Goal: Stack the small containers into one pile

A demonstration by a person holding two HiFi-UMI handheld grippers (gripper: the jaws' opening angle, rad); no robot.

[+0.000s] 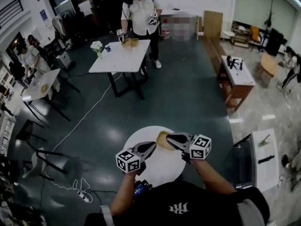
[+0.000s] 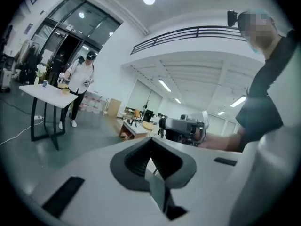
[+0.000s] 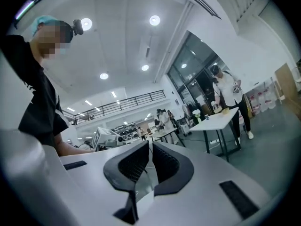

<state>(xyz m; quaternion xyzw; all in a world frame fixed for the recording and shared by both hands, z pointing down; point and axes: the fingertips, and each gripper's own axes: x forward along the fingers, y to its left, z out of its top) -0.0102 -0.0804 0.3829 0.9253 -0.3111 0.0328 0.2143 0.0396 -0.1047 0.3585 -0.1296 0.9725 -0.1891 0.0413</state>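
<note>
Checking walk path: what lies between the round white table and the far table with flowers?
Head view: only bare dark floor between round white table and far table. A white cable runs left of that stretch.

Place: open lab hall
Furniture: scattered white work tables (image 1: 120, 55)
People: another person (image 1: 141, 13) handling marker-cube grippers (image 1: 121, 32)
Building: mezzanine railing (image 2: 188, 32), glass entrance doors (image 2: 66, 36)
</note>
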